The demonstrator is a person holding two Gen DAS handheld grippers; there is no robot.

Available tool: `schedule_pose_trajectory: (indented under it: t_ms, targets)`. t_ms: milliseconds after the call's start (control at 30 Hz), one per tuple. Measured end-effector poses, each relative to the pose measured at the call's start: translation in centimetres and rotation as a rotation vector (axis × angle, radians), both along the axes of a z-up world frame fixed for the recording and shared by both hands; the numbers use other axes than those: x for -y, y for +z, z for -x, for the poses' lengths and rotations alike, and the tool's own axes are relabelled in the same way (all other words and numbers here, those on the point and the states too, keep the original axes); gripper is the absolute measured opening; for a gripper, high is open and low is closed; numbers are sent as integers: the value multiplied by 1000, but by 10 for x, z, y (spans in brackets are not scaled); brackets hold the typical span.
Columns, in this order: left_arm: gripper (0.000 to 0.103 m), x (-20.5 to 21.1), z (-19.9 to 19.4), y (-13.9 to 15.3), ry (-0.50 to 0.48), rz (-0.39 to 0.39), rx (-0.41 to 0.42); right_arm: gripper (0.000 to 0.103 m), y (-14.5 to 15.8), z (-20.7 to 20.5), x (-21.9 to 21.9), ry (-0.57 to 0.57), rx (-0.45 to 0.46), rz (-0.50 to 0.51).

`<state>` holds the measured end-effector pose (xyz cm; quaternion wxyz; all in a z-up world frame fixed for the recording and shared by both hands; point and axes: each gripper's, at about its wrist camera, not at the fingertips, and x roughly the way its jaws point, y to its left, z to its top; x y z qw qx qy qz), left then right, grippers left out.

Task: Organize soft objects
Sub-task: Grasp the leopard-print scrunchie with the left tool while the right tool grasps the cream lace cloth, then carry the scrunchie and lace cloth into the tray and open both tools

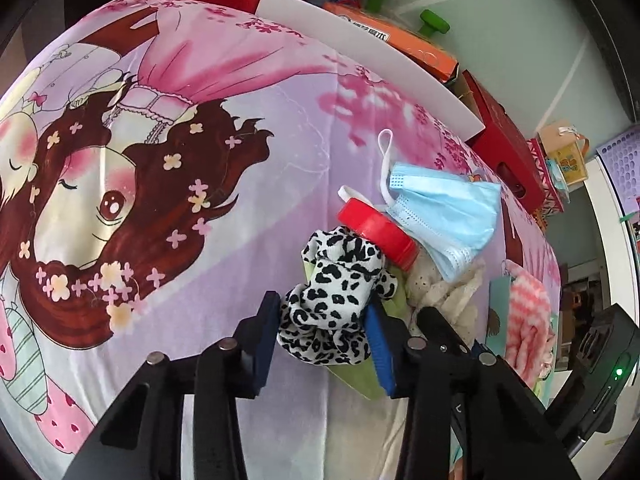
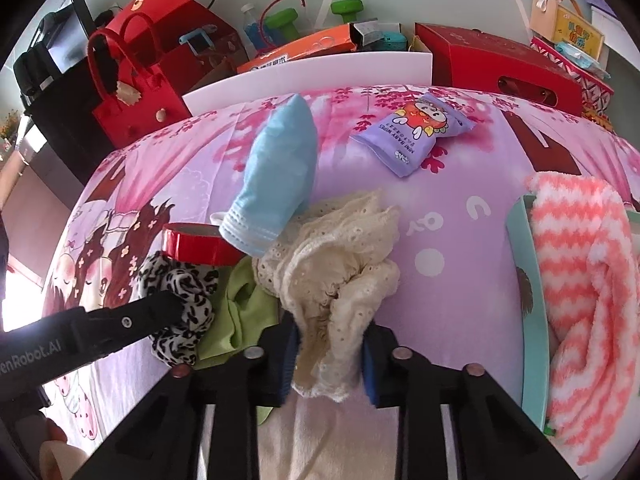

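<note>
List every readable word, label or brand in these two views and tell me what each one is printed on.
"MINI BABY WIPES": purple wipes packet lying on the cartoon-print sheet.
"enRobot.AI", start cut off by the frame edge: black body of the left gripper.
Chinese characters on the long orange cardboard box: too blurred to read.
Chinese characters on the small yellow gift box: too small to read.
Small print line on the wipes packet: unreadable.

One blue face mask (image 2: 280,168), one red lid (image 2: 200,244), one wipes packet (image 2: 416,136), two green dumbbells (image 1: 434,22).
</note>
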<state>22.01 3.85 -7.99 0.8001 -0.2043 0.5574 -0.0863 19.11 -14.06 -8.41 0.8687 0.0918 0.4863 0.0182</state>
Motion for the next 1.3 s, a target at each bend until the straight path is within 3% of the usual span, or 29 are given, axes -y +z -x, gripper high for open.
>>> schedule_pose_trajectory:
  t_ms: [100,400,600,1033,1300]
  targets:
    - [33,-2,0,2,9,7,7,16,1,1,2,-3,0,-5]
    - [17,-5,1,18,11,-1,72,13,9,6,13,-37,33,-33]
    - [16,-5,7,35,7,-3,136,13,39,18,20,-51,130,-58]
    - [16,-1,35,115,0,-40,392,13,109,60,40,-90,366,-69]
    - [16,17,51,143,-58,-55,490,13,123,71,59,-126,401,-68]
